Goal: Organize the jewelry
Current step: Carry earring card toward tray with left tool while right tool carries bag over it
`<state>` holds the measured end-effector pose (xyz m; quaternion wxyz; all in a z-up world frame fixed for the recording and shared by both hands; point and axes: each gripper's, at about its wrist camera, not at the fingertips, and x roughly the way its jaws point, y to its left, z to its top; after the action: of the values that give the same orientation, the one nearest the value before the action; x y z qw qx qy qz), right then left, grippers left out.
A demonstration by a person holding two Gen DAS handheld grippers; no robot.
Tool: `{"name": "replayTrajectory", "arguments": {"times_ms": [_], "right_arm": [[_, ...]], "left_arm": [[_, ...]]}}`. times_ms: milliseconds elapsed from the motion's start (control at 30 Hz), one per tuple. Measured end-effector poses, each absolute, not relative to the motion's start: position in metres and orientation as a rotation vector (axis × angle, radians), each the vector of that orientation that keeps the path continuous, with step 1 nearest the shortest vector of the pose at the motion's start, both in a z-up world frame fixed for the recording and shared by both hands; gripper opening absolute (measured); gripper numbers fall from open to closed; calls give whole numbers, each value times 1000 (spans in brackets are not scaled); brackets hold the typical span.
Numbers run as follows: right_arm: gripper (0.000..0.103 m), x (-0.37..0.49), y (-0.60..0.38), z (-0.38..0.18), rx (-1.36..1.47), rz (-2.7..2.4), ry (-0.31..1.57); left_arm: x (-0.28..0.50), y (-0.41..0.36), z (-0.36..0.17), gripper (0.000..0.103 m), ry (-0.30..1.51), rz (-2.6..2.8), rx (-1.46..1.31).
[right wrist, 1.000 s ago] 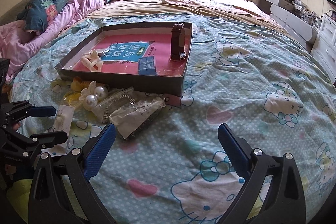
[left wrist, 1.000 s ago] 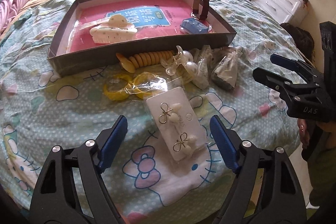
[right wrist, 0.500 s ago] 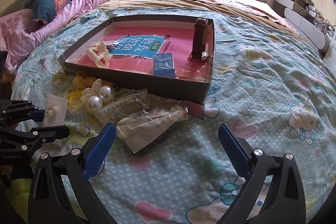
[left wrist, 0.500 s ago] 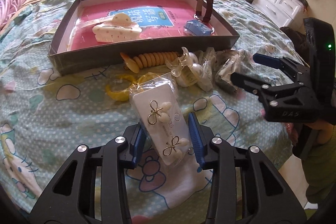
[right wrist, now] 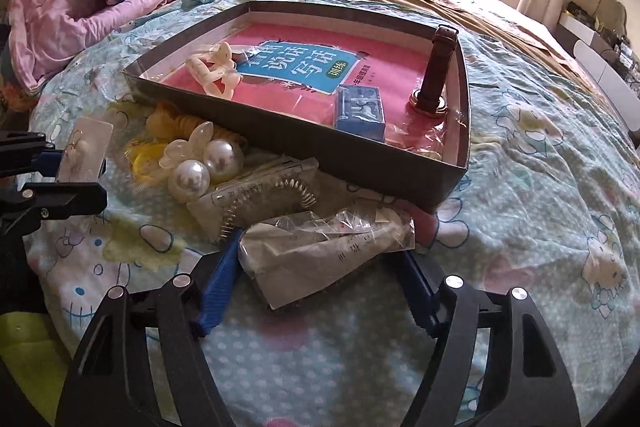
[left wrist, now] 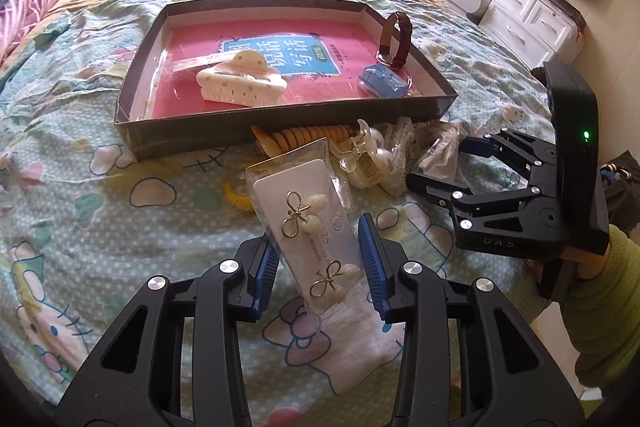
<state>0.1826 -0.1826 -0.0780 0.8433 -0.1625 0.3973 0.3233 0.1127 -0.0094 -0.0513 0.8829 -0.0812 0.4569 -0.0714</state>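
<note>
**Both tongs on packets at the front of the tray**

My left gripper is clamping the earring card in its clear sleeve, blue pads pressing both long edges. The card's long axis is running away from me toward the tray, top end tilted up and leaning a little left, two bow earrings facing the lens. From my right camera I'm seeing that same card only edge-on at the far left, so its tilt shows but the earrings barely do.

My right gripper has just been closing, and the crinkled plastic packet is sitting between its fingers; the left pad is touching the packet's corner, but I cannot tell whether the right pad is pressing yet. The packet is lying on the bedspread just before the tray's near corner, long axis crosswise. The left camera is showing this gripper only from the side, the packet mostly hidden.

Inside the tray: a white claw clip, a blue box, a brown watch standing upright.
</note>
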Motion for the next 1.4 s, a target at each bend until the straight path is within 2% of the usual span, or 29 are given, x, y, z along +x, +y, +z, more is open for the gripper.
{"name": "replayTrajectory", "arguments": {"times_ms": [733,1400], "right_arm": [[69,156,-188,-20,-204,741,735],[69,183,-165,-3,-178,740,687]], "left_arm": [[109,35,-21,30,852,-53,-227],[144,82,-3,30,797,47,-283]]}}
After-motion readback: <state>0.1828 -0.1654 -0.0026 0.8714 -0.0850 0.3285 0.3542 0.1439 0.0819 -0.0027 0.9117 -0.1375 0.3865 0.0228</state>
